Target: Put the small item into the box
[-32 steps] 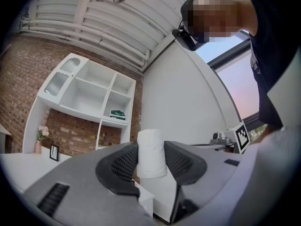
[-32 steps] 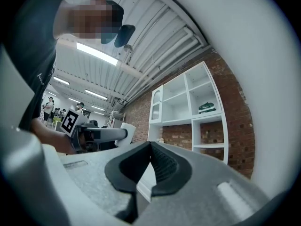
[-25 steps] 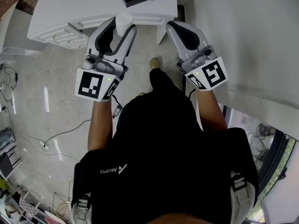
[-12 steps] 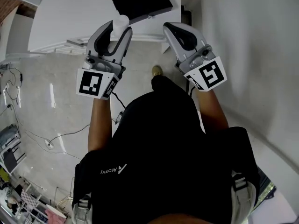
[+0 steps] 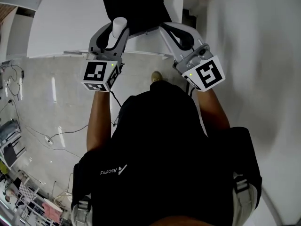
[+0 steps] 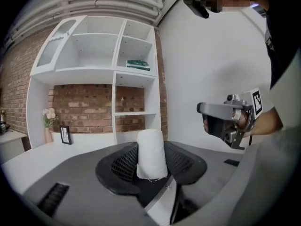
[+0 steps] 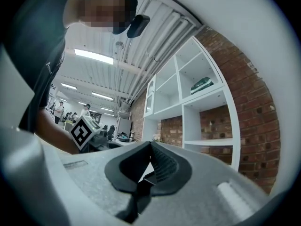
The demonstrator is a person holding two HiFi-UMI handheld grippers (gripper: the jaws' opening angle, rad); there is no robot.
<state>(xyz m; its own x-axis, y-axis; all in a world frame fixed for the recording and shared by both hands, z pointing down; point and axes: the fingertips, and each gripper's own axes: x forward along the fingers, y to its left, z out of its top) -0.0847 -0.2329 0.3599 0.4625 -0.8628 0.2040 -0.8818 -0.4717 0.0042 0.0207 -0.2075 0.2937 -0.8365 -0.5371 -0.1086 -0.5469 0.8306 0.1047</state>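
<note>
A small white cylinder [image 5: 118, 28] stands upright between the jaws of my left gripper [image 5: 115, 34], which is shut on it. In the left gripper view the same white cylinder [image 6: 151, 153] fills the gap of the left gripper [image 6: 151, 164]. A black box [image 5: 134, 8] lies on the white table [image 5: 61, 22], just beyond both grippers. My right gripper [image 5: 170, 30] is held beside the left one at the box's near edge. Its black pads [image 7: 162, 166] meet with nothing between them in the right gripper [image 7: 149, 160] view.
A white shelf unit [image 6: 94, 79] against a brick wall holds a green item [image 6: 138, 65]; a small frame [image 6: 66, 134] sits on its counter. A white wall [image 5: 254, 41] runs along the right. Cables [image 5: 47, 140] lie on the floor at the left.
Both grippers have moved forward and up to the black box, which now sits closer in view. The left gripper still holds the white cylinder.
</note>
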